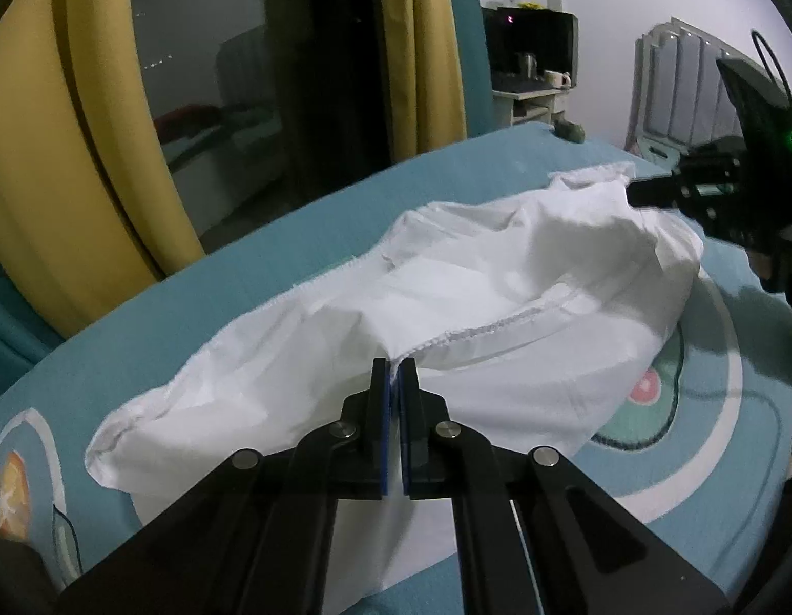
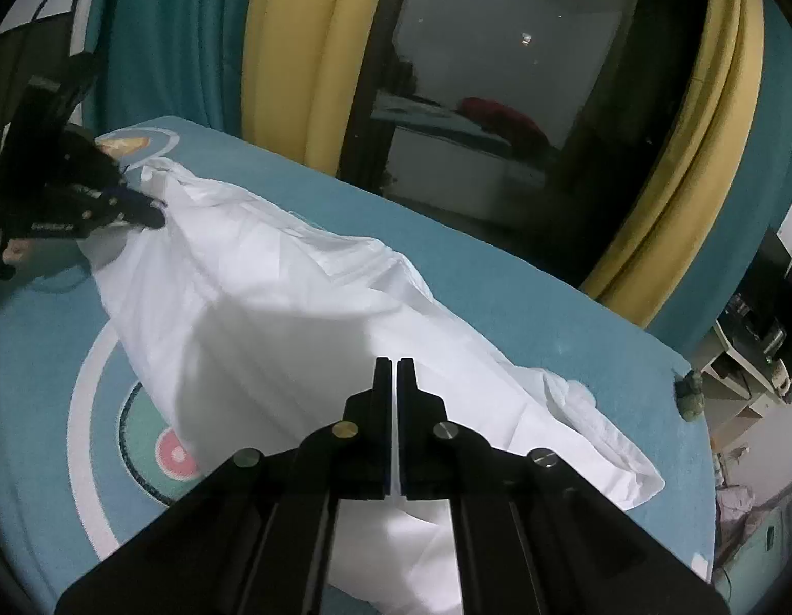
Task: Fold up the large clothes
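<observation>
White garment (image 1: pixel 447 277) lies bunched on the bed (image 1: pixel 304 215); left gripper (image 1: pixel 394 374) and right gripper (image 2: pixel 394 374) have jaws clamped on its near edge (fold step beginning), next lift together evenly.

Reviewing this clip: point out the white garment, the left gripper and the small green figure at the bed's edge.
white garment (image 1: pixel 498 266), left wrist view, on its raised middle.
left gripper (image 1: pixel 394 366), left wrist view, between its closed fingertips.
small green figure (image 2: pixel 690 393), right wrist view, on its body.
</observation>
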`<move>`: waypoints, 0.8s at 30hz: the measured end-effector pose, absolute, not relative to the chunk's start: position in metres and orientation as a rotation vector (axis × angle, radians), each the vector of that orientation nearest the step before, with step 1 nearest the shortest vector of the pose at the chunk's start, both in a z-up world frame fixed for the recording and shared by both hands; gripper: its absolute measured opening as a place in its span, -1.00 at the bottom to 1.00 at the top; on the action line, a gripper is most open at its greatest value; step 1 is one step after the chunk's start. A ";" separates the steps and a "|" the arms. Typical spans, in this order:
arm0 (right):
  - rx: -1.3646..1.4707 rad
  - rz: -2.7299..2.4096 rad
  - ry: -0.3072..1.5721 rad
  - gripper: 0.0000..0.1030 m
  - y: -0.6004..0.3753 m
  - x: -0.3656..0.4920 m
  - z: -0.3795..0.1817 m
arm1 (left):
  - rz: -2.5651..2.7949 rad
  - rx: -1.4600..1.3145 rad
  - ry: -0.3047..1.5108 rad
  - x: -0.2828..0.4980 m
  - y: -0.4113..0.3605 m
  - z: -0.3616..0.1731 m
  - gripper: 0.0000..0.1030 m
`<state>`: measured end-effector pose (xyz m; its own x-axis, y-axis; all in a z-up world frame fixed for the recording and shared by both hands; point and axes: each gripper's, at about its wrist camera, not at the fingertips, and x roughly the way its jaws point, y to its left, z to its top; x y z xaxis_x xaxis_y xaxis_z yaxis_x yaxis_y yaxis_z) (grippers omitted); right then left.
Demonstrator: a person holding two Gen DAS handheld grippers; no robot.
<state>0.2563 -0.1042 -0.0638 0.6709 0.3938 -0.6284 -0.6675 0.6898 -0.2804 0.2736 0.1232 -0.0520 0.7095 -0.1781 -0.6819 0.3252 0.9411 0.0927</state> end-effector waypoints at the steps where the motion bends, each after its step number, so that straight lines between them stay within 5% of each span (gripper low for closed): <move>1: -0.539 0.652 0.574 -0.98 -0.102 0.253 -0.066 | -0.282 0.212 0.728 0.274 0.123 -0.049 -0.94; 5: -0.563 0.700 0.621 -0.84 -0.098 0.246 -0.082 | -0.282 0.191 0.711 0.273 0.124 -0.040 -0.94; 7: -0.596 0.698 0.630 -0.26 -0.097 0.244 -0.093 | -0.280 0.174 0.707 0.274 0.127 -0.037 -0.94; 10: -0.631 0.660 0.623 0.04 -0.096 0.245 -0.101 | -0.269 0.160 0.703 0.276 0.130 -0.036 -0.94; 19: -0.630 0.643 0.613 0.01 -0.094 0.267 -0.098 | -0.262 0.120 0.666 0.281 0.131 -0.022 -0.94; 20: -0.617 0.649 0.618 -0.07 -0.096 0.272 -0.095 | -0.263 0.120 0.660 0.282 0.131 -0.019 -0.94; 22: -0.573 0.659 0.637 -0.71 -0.101 0.281 -0.087 | -0.260 0.129 0.641 0.285 0.130 -0.013 -0.94; 24: -0.532 0.652 0.635 -0.86 -0.107 0.292 -0.078 | -0.255 0.133 0.632 0.290 0.131 -0.009 -0.94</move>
<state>0.2920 -0.1074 -0.0783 0.6230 0.3839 -0.6816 -0.6914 0.6777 -0.2503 0.2897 0.1310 -0.0088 0.7770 -0.1945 -0.5987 0.2752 0.9603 0.0450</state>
